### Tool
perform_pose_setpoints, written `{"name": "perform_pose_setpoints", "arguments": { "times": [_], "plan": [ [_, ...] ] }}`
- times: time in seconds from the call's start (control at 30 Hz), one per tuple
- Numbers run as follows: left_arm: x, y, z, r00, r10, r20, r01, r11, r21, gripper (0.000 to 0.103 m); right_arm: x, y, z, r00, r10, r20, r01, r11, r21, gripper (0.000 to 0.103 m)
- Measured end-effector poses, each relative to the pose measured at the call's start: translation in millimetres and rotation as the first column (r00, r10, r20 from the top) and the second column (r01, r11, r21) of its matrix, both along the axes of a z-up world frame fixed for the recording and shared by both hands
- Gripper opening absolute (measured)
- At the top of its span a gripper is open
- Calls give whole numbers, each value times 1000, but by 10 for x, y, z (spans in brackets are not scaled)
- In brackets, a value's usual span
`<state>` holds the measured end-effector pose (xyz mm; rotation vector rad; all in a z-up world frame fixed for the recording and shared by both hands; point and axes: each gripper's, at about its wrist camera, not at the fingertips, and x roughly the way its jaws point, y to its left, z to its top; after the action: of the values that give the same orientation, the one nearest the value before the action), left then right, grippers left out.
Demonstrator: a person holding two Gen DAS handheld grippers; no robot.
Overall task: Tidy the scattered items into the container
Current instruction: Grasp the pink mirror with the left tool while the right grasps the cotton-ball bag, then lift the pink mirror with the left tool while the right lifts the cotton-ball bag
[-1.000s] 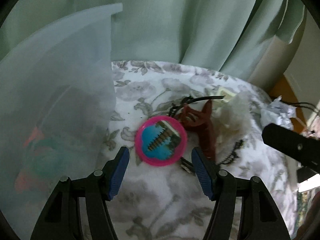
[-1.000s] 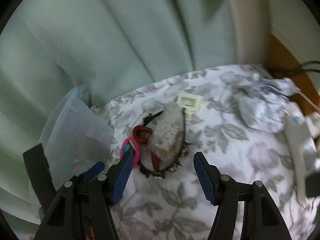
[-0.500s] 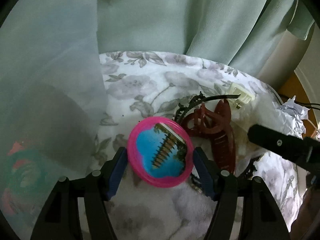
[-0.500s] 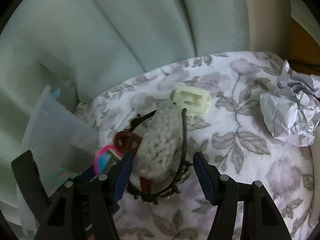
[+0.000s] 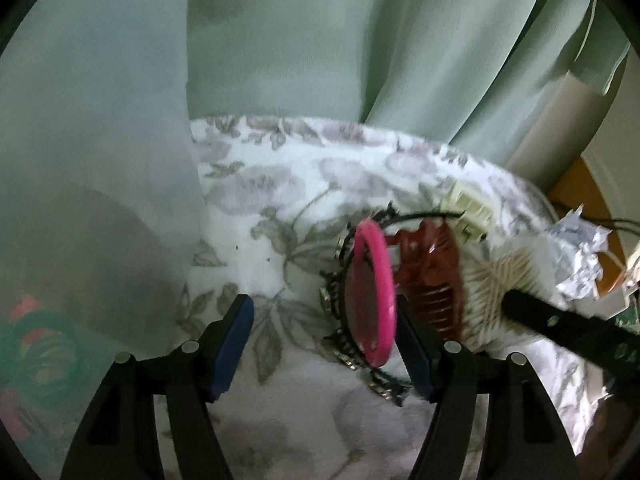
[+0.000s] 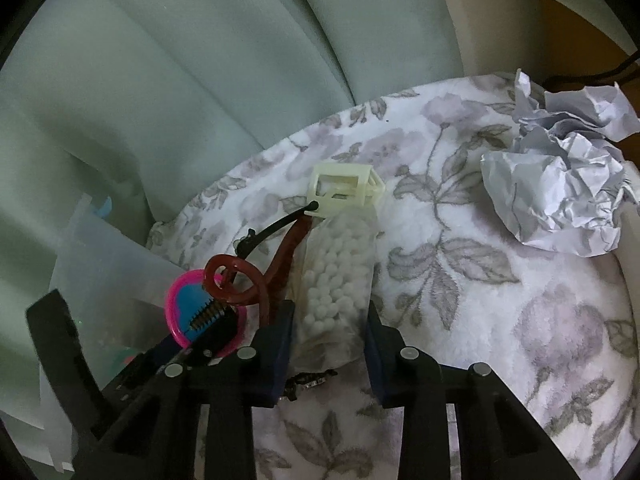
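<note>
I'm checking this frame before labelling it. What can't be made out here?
- Container contents, left wrist view: frosted wall leaves only red and green blurs.
- Studded black band, left wrist view: mostly behind the pink disc.
- Bag of white pellets, right wrist view: lower end hidden by the closing right gripper.

On the cloth-covered counter (image 6: pixel 460 300) the items lie in a cluster: the bag of cotton swabs (image 6: pixel 340 276) in the middle, the small frame-shaped clip (image 6: pixel 344 188) behind it, the hair claw (image 6: pixel 256 276) to its left, the round compact (image 6: pixel 200 312) further left, tipped up on edge. The container (image 6: pixel 108 264) stands left of the cluster, the crumpled paper (image 6: pixel 560 192) well apart at the right, the curtain (image 6: pixel 200 60) behind all
</note>
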<state>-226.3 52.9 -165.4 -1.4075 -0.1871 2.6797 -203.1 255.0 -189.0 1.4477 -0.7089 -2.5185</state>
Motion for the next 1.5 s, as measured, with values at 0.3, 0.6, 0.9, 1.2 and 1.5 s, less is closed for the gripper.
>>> {"name": "perform_pose_setpoints", "arguments": {
  "times": [0.3, 0.6, 0.9, 1.2, 1.5],
  "plan": [
    [1, 95, 94, 999, -39, -6, 39, 997, 64, 21, 117, 48, 55, 1000, -12, -3, 12, 1000, -14, 34],
    [98, 122, 237, 999, -35, -8, 36, 994, 100, 8, 308, 220, 264, 997, -75, -29, 75, 997, -22, 31],
    [440, 179, 583, 998, -46, -42, 50, 991, 120, 5, 670, 347, 575, 991, -123, -60, 120, 992, -39, 31],
    [899, 249, 1036, 992, -73, -106, 85, 989, 121, 5, 1122, 346, 999, 983, -137, -119, 132, 990, -53, 31],
    [1298, 199, 1509, 979, -78, -191, 100, 989, 108, 5, 1490, 314, 1540, 959, -148, -243, 136, 988, -66, 31]
  ]
}}
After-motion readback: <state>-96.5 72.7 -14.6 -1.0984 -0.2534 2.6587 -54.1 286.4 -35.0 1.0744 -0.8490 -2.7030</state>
